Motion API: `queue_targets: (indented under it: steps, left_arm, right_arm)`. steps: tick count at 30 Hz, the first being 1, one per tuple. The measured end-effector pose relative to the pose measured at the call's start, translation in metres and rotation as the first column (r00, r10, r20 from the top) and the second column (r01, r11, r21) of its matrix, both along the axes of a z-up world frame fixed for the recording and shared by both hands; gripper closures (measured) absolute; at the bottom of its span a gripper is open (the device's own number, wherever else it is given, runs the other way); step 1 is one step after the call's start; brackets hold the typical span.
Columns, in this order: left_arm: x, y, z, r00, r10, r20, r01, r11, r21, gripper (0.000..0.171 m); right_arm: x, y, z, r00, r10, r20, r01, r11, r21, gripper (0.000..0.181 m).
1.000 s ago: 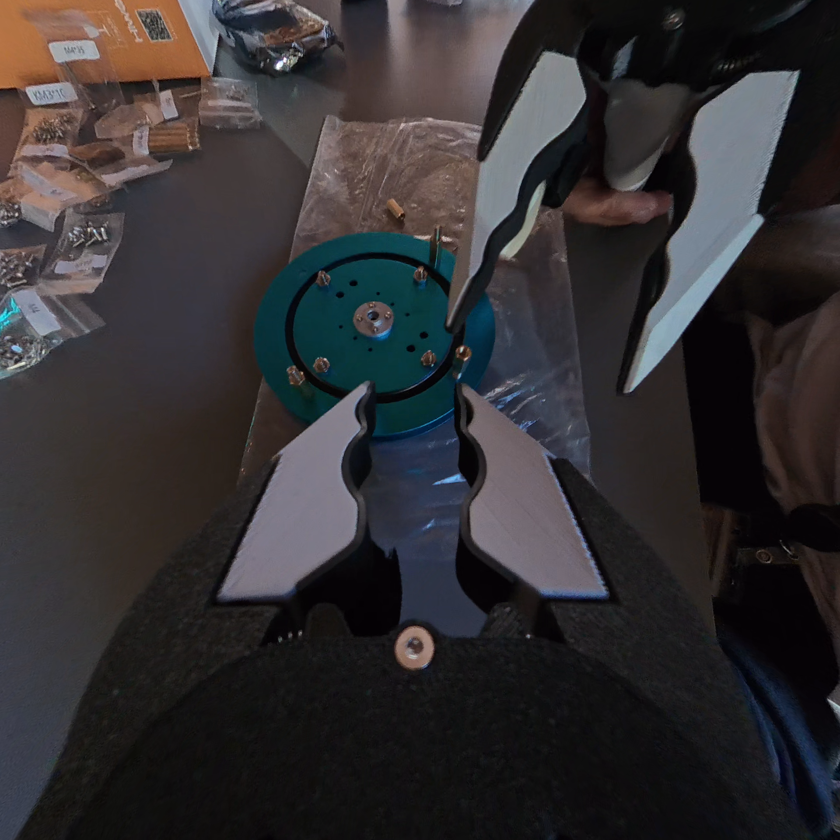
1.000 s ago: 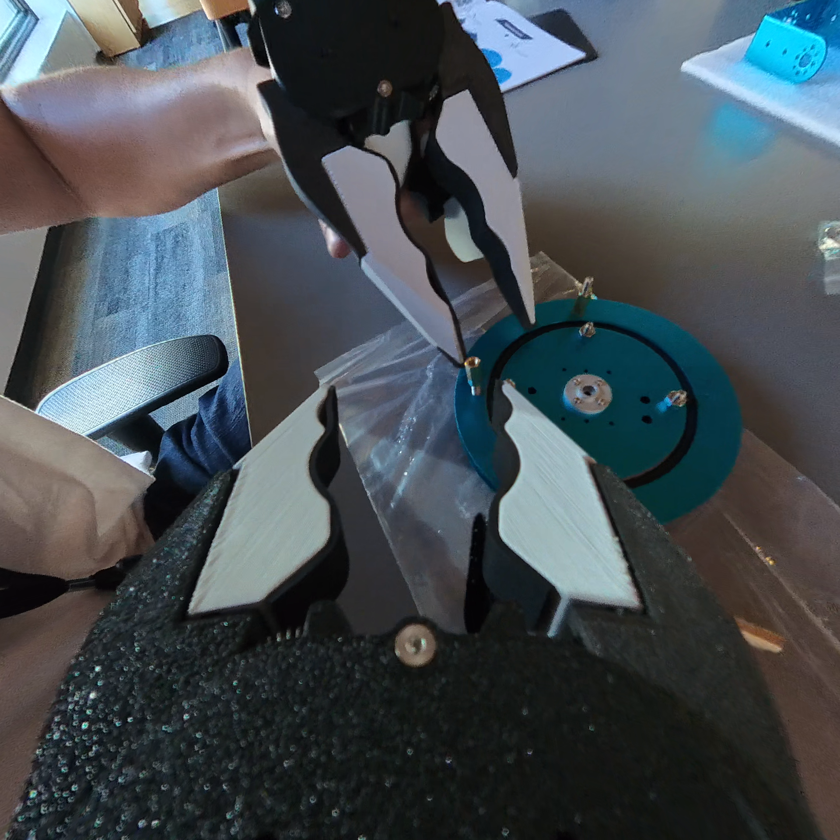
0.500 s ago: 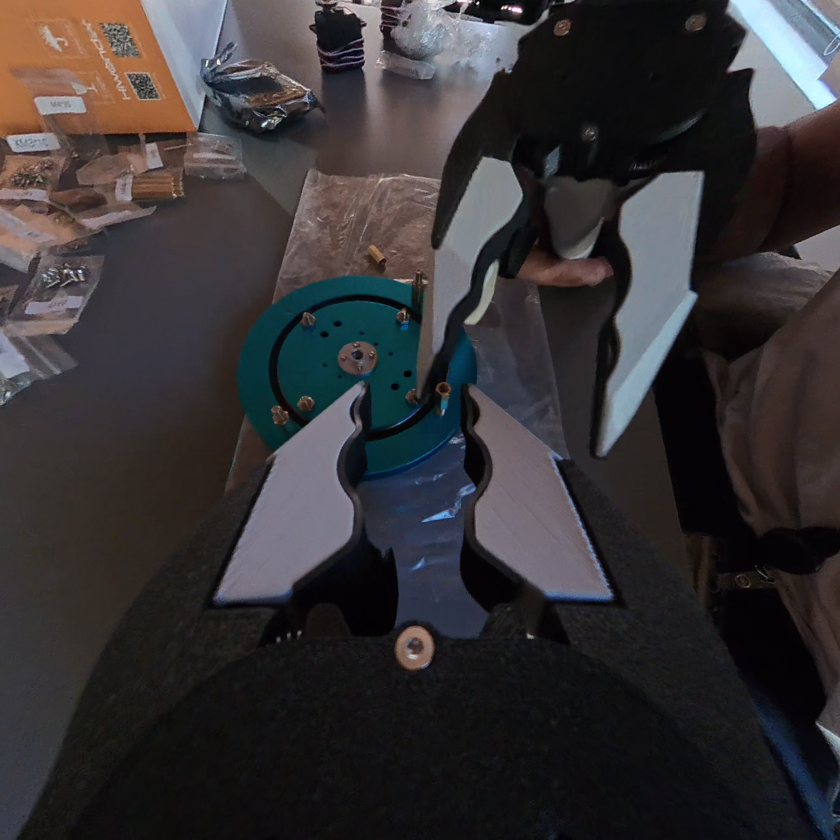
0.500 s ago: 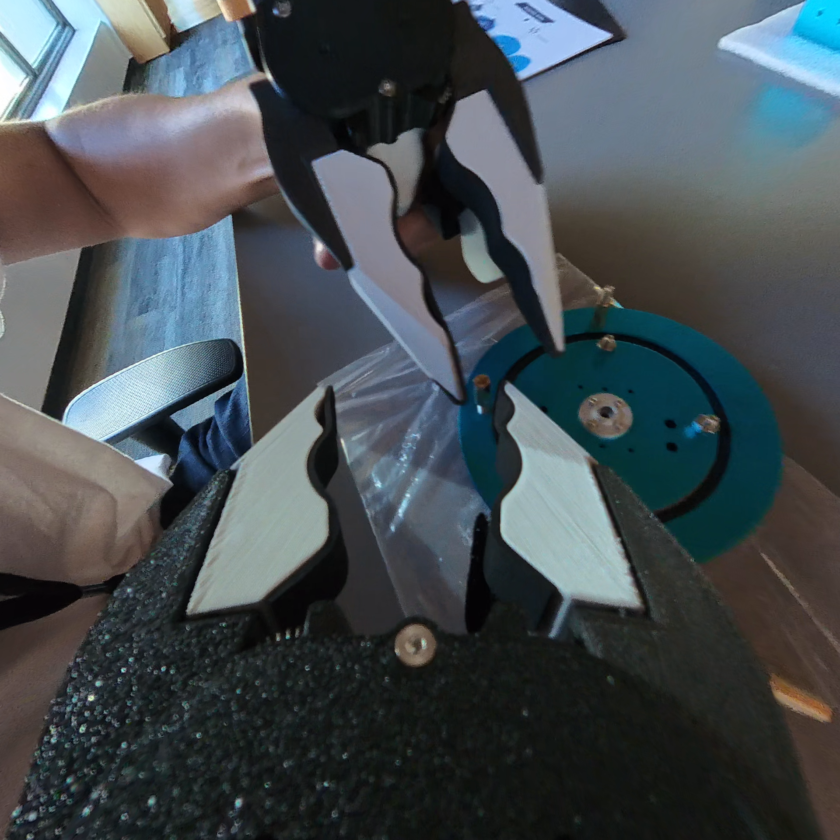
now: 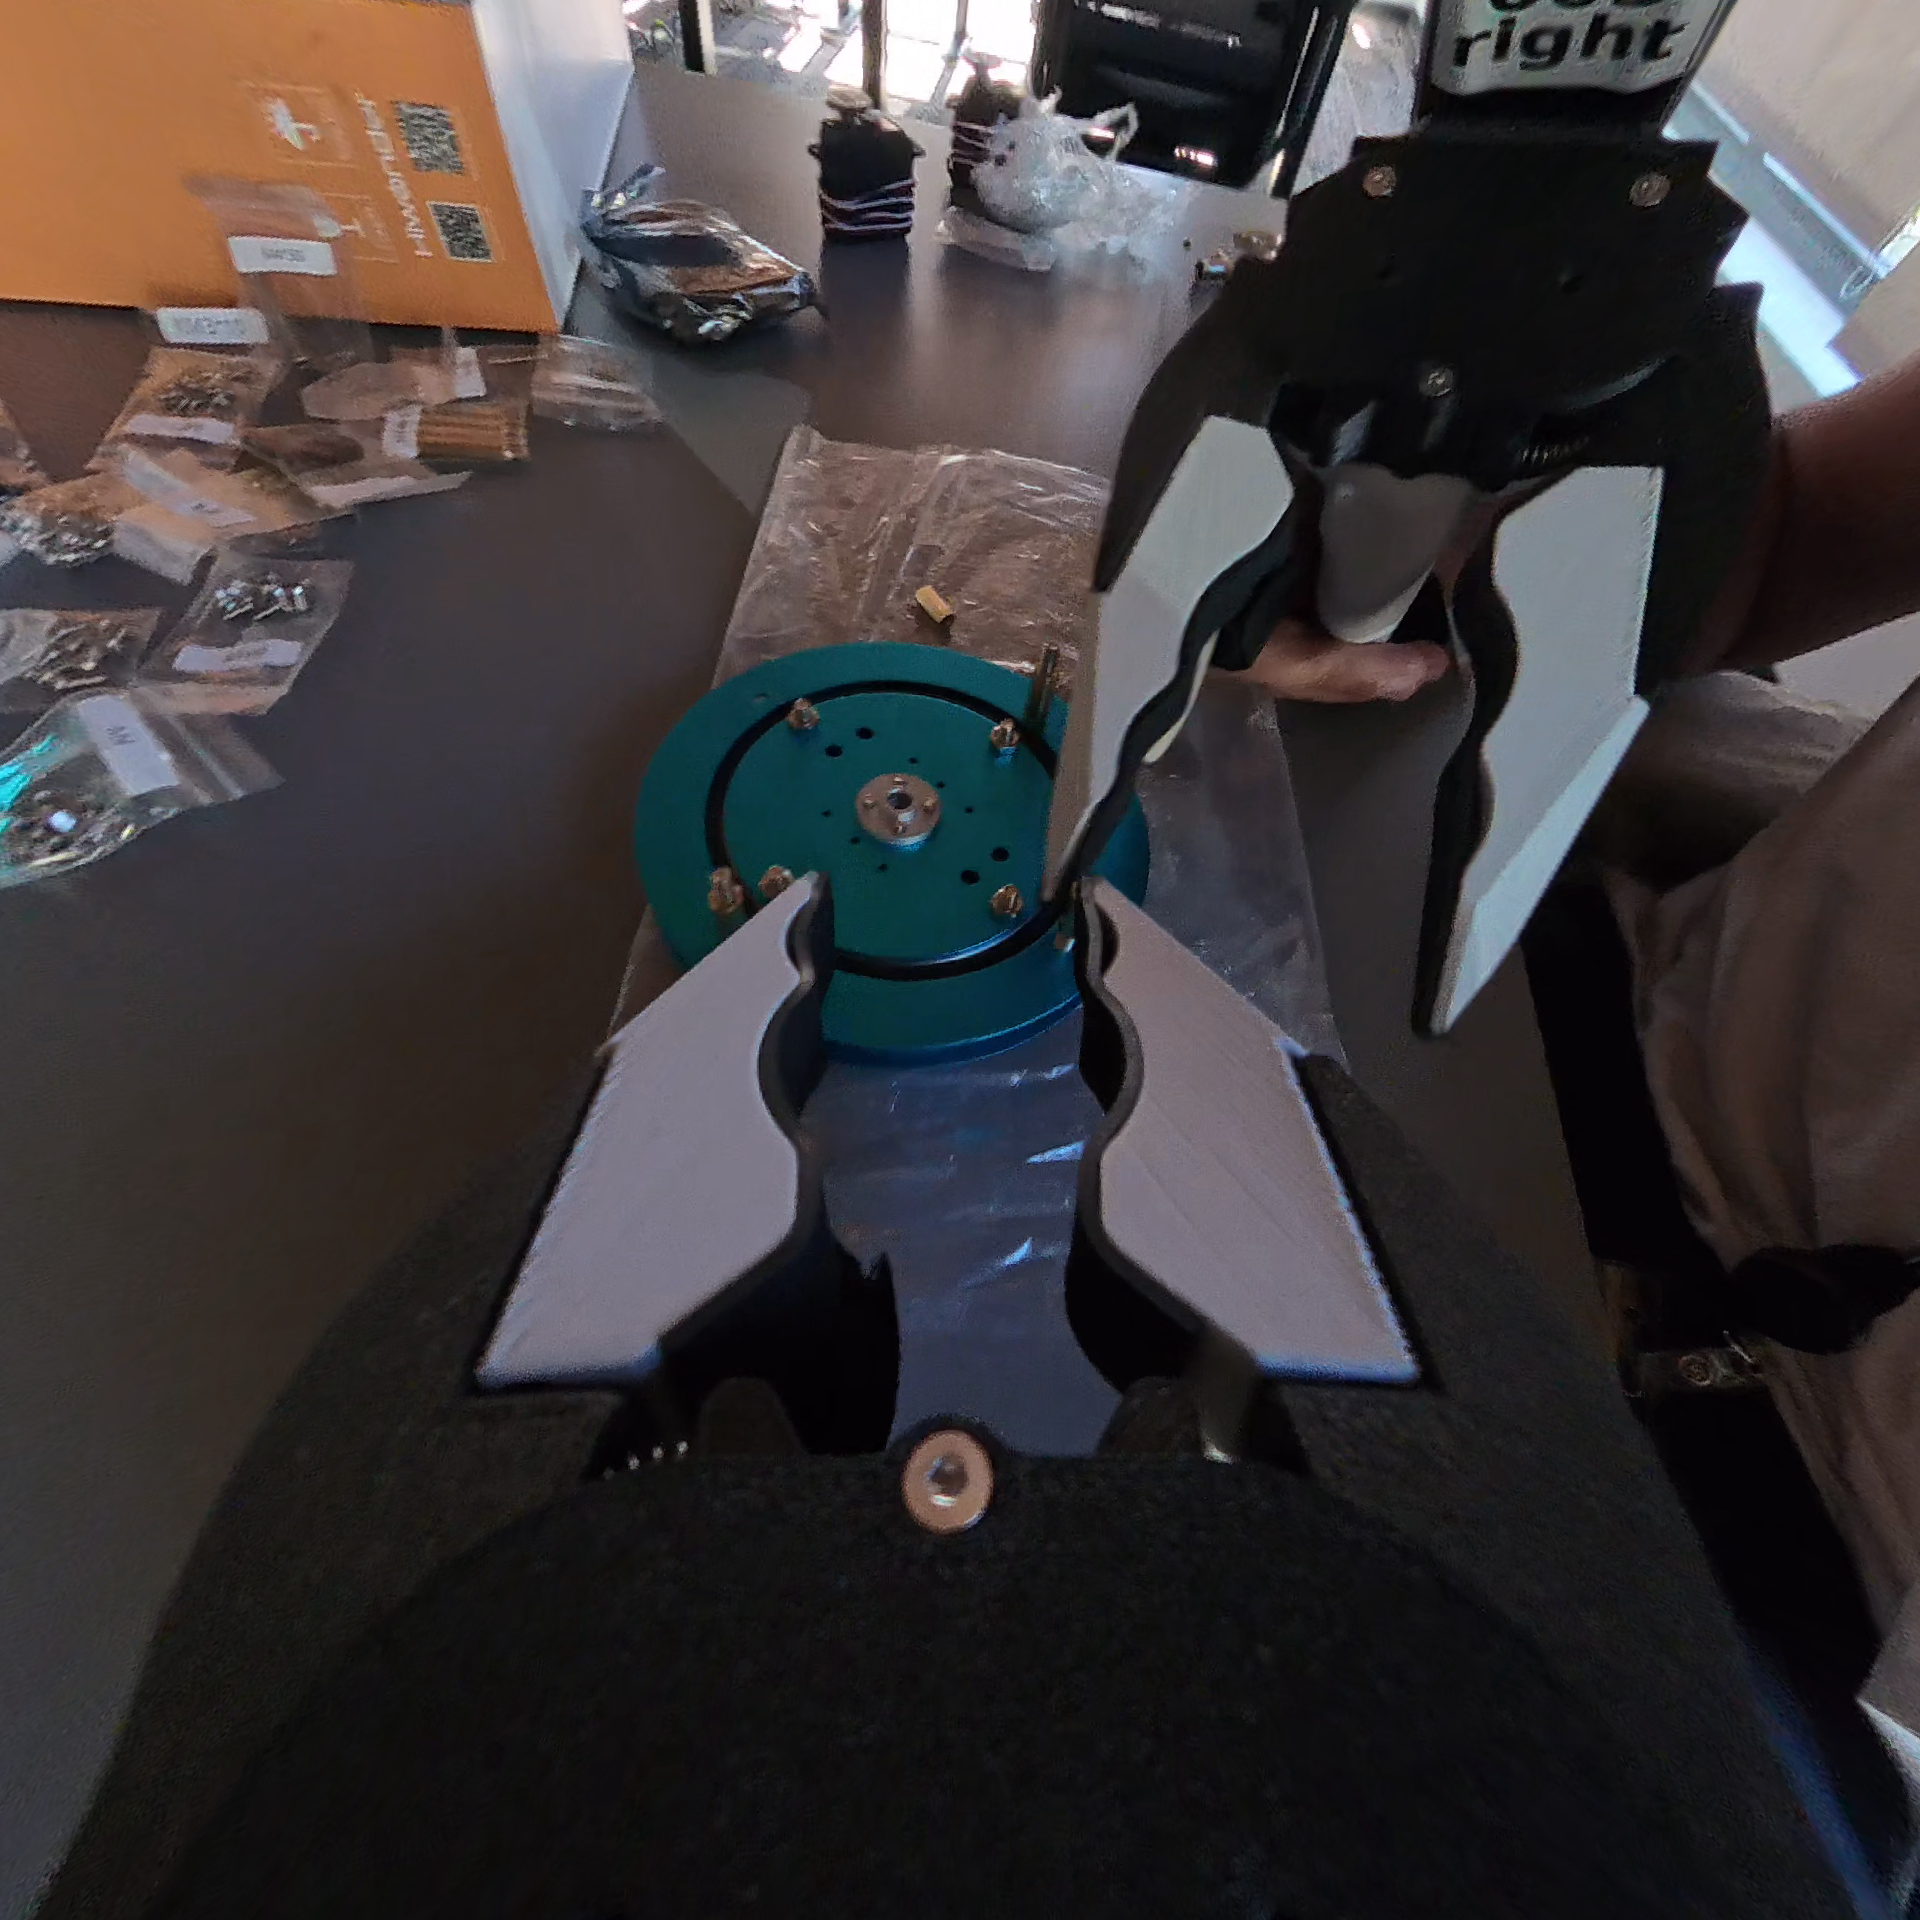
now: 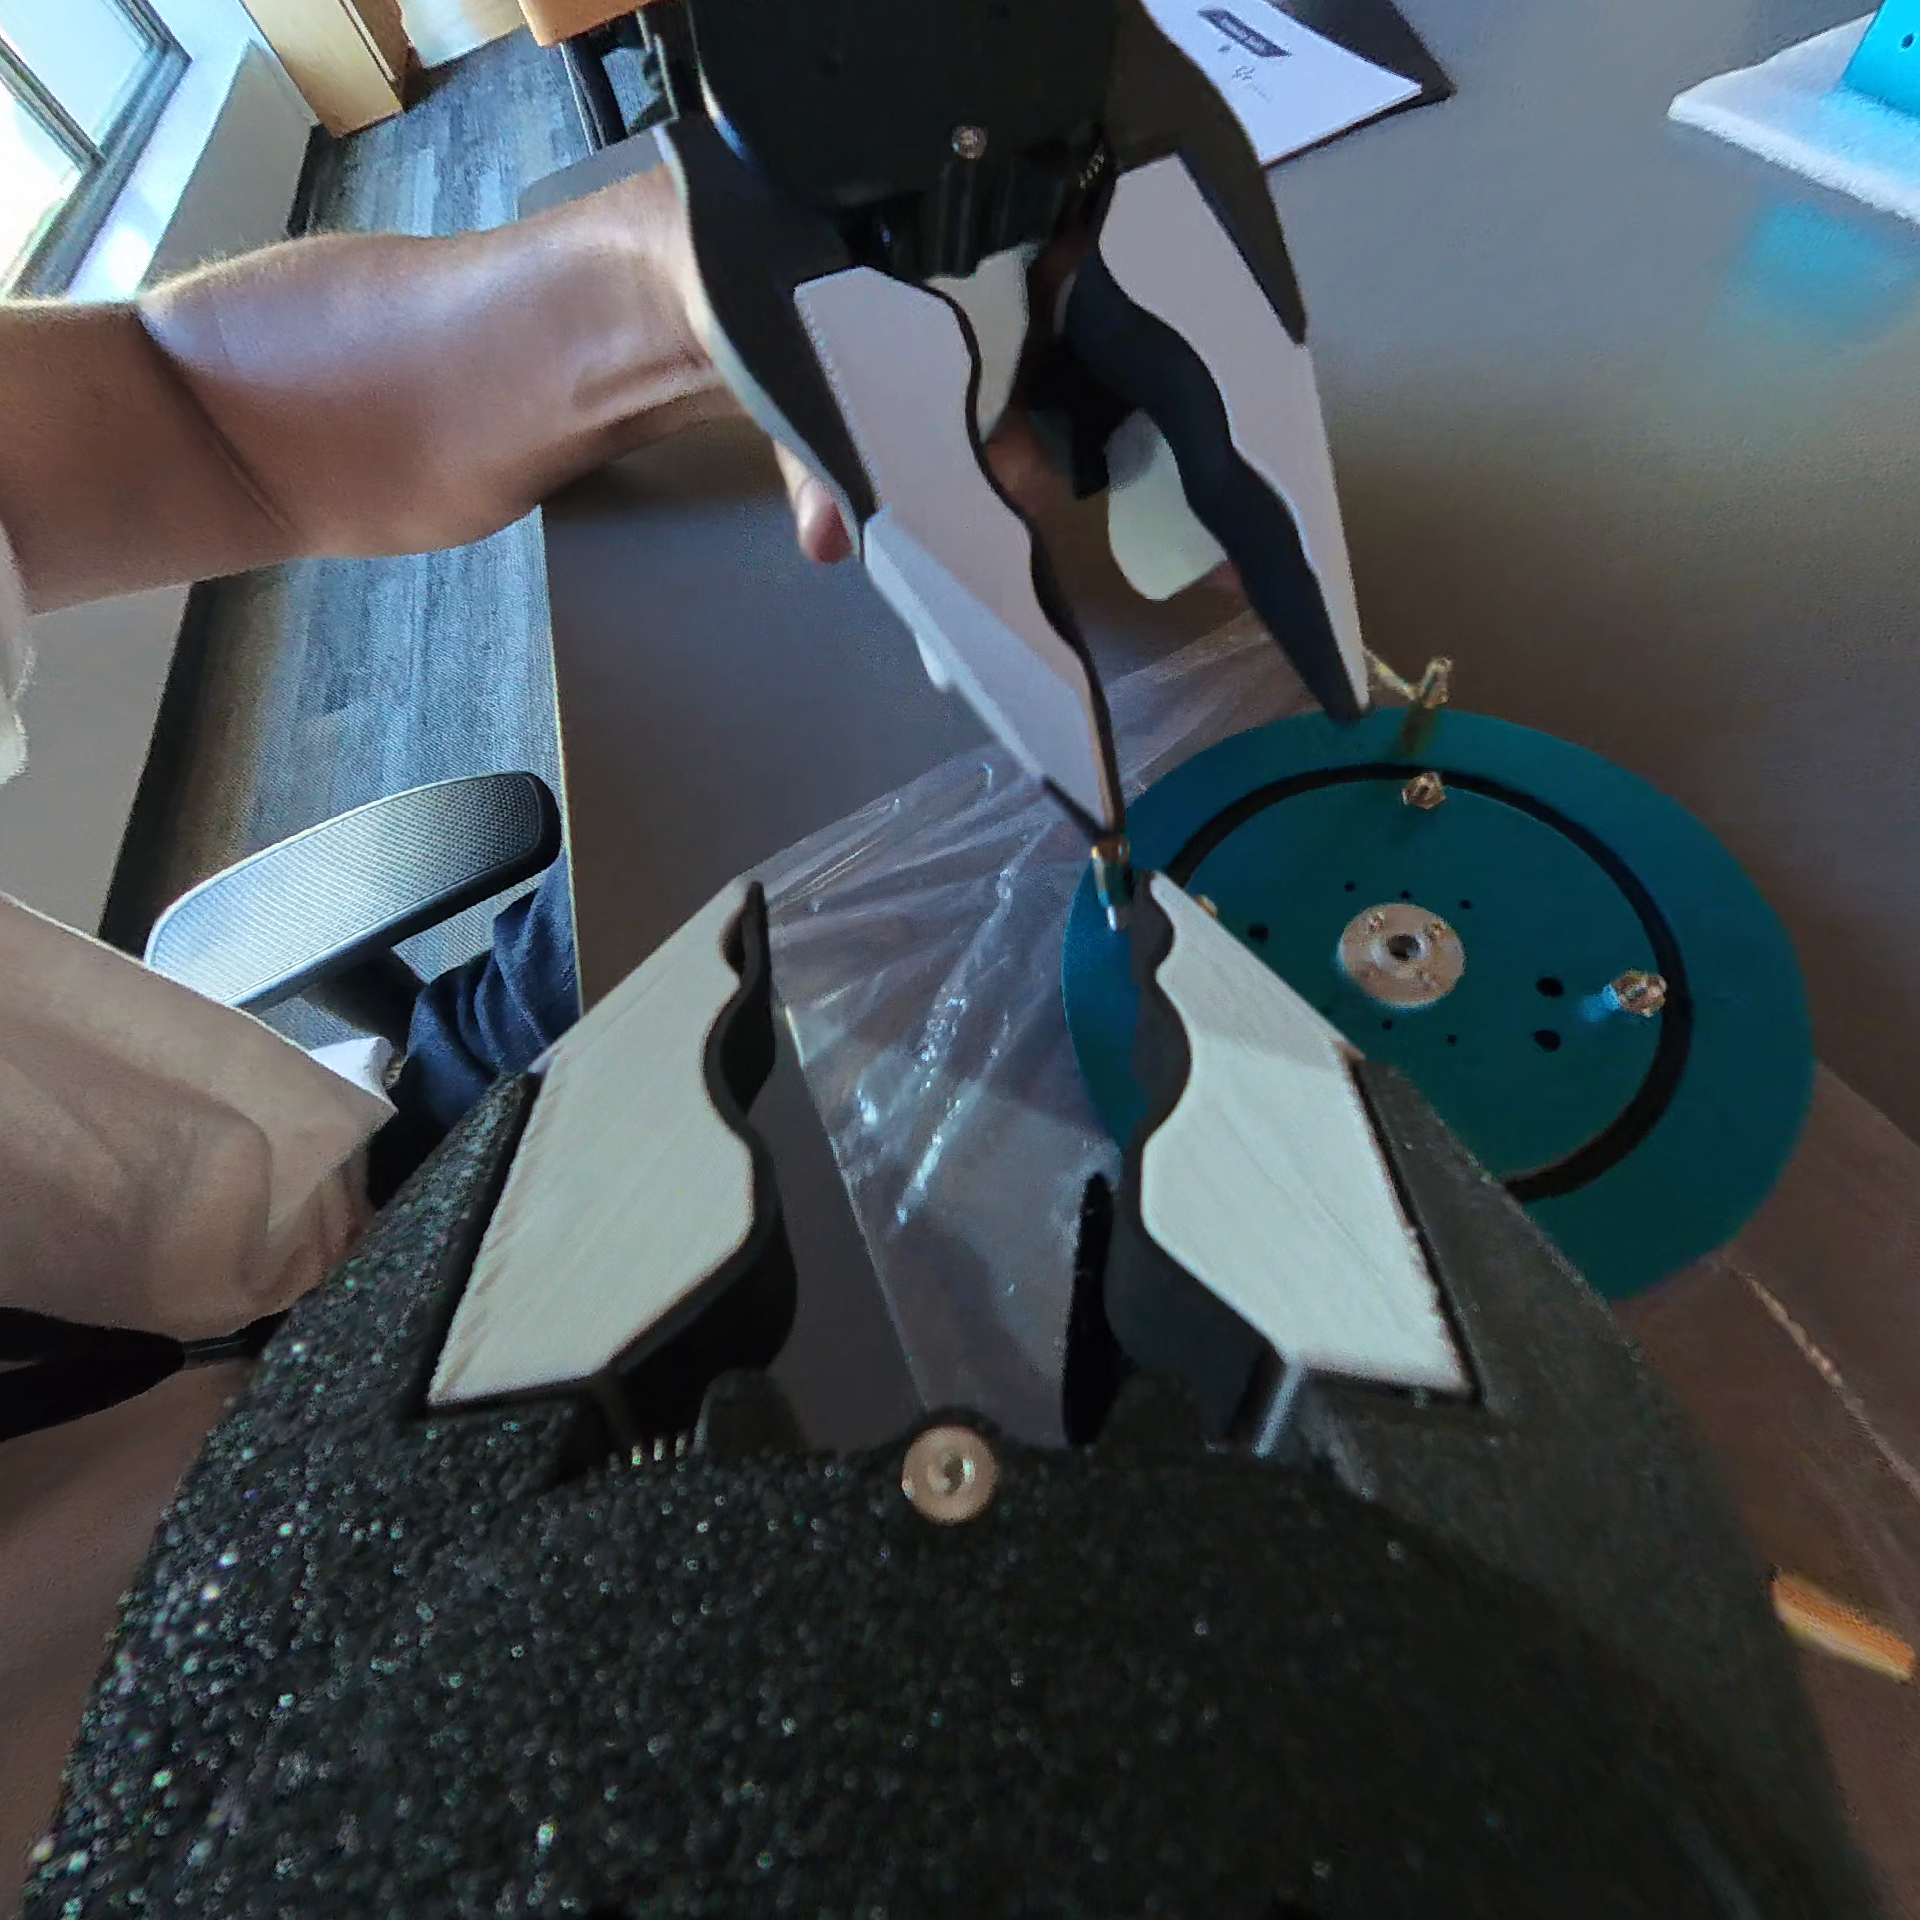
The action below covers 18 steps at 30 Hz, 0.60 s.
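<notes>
Worktop (image 5: 312, 1091): dark, matte, carrying all items I list below.

Orange box (image 5: 239, 156): far left corner, with small bags of fasteners (image 5: 187, 582) scattered in front of it.

Clear plastic sheet (image 5: 935, 520): laid flat at centre, under the disc.

Teal disc (image 5: 894, 977): round metal plate with a black ring groove, a silver hub (image 5: 898, 808) at its middle and brass standoffs upright around it.

My left gripper (image 5: 945, 904): fingers spread apart, holding nothing, tips over the near edge of the disc.

My right gripper (image 6: 951, 904): fingers likewise released and empty; one tip sits just beside a brass standoff (image 6: 1110, 878) at the disc's rim (image 6: 1704, 1195), the other over the plastic.

Loose brass standoff (image 5: 932, 605): lying on the plastic beyond the disc.
</notes>
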State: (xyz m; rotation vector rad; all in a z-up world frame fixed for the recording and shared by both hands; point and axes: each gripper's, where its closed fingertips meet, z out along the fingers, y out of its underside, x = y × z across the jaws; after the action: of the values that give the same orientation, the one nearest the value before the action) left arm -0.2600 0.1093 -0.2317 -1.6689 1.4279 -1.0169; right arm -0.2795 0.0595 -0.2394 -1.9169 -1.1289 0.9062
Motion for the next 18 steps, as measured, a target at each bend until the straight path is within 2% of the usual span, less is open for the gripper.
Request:
queue_targets:
  steps: [3, 6, 10, 18]
  left_arm:
    - [-0.015, 0.005, 0.006, 0.999, 0.023, 0.035, -0.023, 1.0, -0.015, 0.129]
    - [-0.016, -0.003, 0.01, 0.998, 0.0, 0.064, 0.001, 1.0, -0.01, 0.128]
    - [-0.002, -0.01, 0.002, 1.0, -0.012, 0.009, 0.011, 0.998, 0.061, 0.128]
    - [-0.005, 0.001, -0.007, 0.998, 0.009, -0.059, -0.001, 0.991, 0.137, 0.127]
  right_arm:
    - [0.012, 0.003, 0.008, 0.999, -0.036, -0.032, 0.036, 0.999, 0.007, 0.116]
    - [0.011, 0.01, 0.005, 0.999, -0.04, -0.007, 0.04, 0.999, 0.029, 0.113]
    - [-0.006, 0.007, -0.001, 1.0, 0.004, 0.011, -0.004, 1.0, 0.018, 0.112]
    - [0.004, -0.001, 0.002, 1.0, 0.003, 0.002, -0.003, 1.0, -0.007, 0.116]
